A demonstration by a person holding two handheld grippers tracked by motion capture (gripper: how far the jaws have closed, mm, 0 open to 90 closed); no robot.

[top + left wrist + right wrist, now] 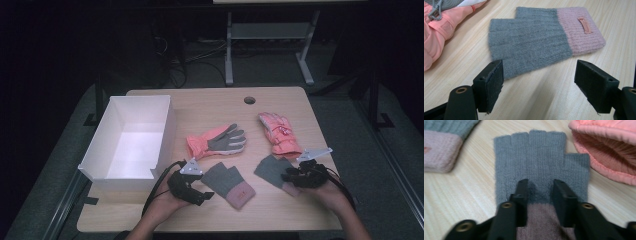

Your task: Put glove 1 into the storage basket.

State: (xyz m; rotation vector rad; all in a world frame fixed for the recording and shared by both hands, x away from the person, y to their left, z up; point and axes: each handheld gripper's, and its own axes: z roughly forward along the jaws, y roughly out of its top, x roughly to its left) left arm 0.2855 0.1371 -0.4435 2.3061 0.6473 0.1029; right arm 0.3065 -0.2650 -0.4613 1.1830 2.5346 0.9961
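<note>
A big white box sits on the left of the table. Two orange gloves lie in the middle. In front of them lie two small grey and pink mittens. The left gripper hangs wide open beside one mitten. The right gripper is a little open, jaws down over the other mitten, not pinching it.
</note>
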